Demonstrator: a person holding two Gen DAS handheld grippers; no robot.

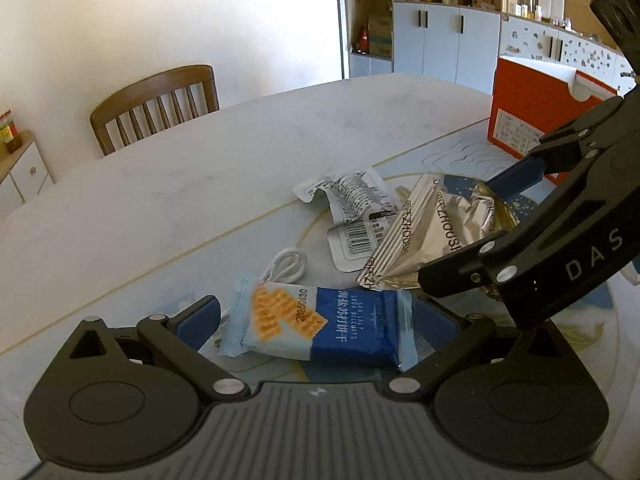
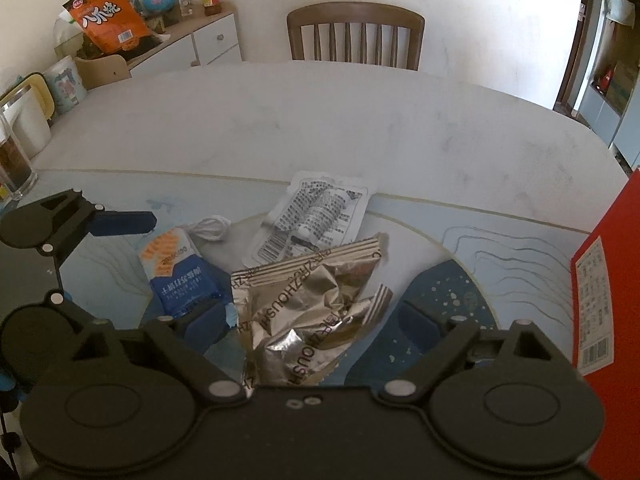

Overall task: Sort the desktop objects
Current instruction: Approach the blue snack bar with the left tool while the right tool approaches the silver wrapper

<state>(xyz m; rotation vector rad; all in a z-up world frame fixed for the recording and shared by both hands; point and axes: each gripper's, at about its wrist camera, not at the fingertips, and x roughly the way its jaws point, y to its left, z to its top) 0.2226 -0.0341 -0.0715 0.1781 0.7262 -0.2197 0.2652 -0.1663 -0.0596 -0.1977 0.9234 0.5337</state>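
Observation:
A blue and white biscuit packet (image 1: 320,322) lies on the table mat between the open fingers of my left gripper (image 1: 316,320); it also shows in the right wrist view (image 2: 180,272). A crumpled silver foil wrapper (image 2: 308,312) lies between the open fingers of my right gripper (image 2: 312,328); it also shows in the left wrist view (image 1: 432,236). My right gripper (image 1: 480,224) reaches in from the right in the left wrist view, and my left gripper (image 2: 168,264) shows at the left in the right wrist view. A white printed wrapper (image 1: 352,216) (image 2: 312,216) and a coiled white cord (image 1: 286,266) (image 2: 210,228) lie behind.
A red box stands at the right (image 1: 532,116) (image 2: 600,292). A wooden chair (image 2: 356,36) stands at the table's far side. A glass jar (image 2: 12,160), a mug and an orange snack bag (image 2: 108,20) sit at the left.

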